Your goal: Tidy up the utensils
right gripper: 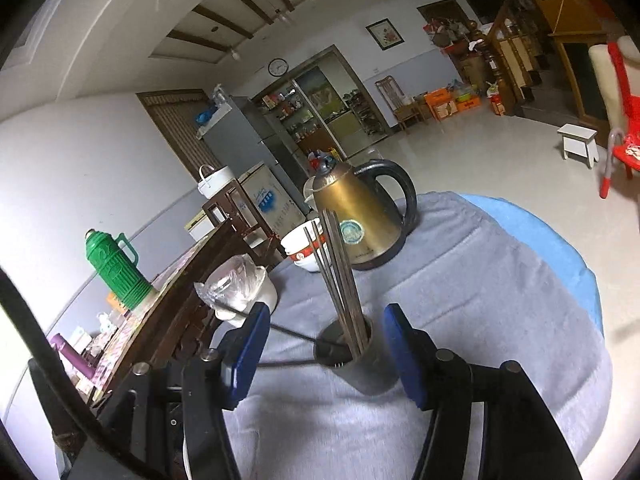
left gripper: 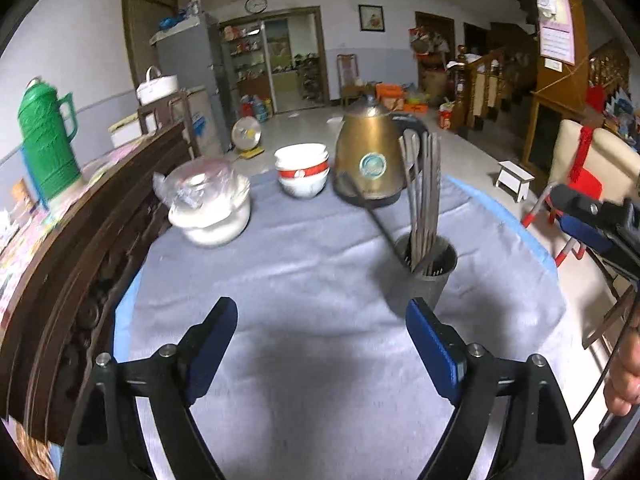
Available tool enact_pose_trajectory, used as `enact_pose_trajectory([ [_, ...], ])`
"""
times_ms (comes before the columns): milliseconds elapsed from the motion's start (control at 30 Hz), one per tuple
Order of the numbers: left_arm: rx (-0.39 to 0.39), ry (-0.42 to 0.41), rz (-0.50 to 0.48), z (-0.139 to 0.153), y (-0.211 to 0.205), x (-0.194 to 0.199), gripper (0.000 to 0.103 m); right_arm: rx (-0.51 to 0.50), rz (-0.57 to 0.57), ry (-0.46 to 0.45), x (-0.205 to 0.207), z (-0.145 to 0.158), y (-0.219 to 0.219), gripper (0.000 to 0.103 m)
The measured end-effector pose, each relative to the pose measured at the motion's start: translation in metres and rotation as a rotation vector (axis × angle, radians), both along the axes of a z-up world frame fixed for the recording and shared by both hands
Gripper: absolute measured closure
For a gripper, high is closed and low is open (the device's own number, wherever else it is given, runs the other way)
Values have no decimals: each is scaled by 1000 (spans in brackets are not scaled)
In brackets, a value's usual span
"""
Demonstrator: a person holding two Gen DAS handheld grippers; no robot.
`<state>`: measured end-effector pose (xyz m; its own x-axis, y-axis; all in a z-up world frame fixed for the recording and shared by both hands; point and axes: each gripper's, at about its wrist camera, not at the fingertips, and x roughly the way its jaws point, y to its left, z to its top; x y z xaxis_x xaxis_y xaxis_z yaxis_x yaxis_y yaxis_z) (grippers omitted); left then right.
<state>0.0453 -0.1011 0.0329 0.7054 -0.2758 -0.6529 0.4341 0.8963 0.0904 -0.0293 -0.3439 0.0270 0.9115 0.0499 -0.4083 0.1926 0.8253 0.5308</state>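
A dark grey utensil holder (left gripper: 426,270) stands on the grey cloth, right of centre in the left wrist view. Several chopsticks (left gripper: 422,188) stand upright in it, and a black-handled utensil (left gripper: 370,210) leans out to the left. My left gripper (left gripper: 321,314) is open over bare cloth, short of the holder and to its left, with nothing between its fingers. In the right wrist view the holder (right gripper: 360,368) and chopsticks (right gripper: 340,272) show just beyond my right gripper (right gripper: 326,316), which is open; its pads press on nothing. The right gripper (left gripper: 592,216) also shows at the left view's right edge.
Behind the holder stand a brass kettle (left gripper: 370,160), stacked white bowls (left gripper: 302,172) and a white pot with a plastic bag on it (left gripper: 208,208). A dark wooden sideboard (left gripper: 80,248) with a green thermos (left gripper: 48,148) runs along the left. A hand (left gripper: 624,380) is at the right edge.
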Motion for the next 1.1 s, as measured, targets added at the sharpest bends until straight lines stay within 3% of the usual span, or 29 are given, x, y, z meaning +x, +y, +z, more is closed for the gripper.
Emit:
enact_pose_trajectory([
  [133,19,11,40,-5,8,0,15,-58,5,29,-11,-7,19,41],
  [467,61,-60,100,-2,21,-10,15,-177,54,48,-48,-5,56,40],
  [733,138,-74,145,-11,18,-12,14,-247,26,66,-56,1,73,40],
  [967,158,-80,167,-13,19,-13,14,-360,-76,62,-60,5,92,40],
  [1100,161,-80,173,-13,20,-13,14,-380,-70,60,-59,4,98,40],
])
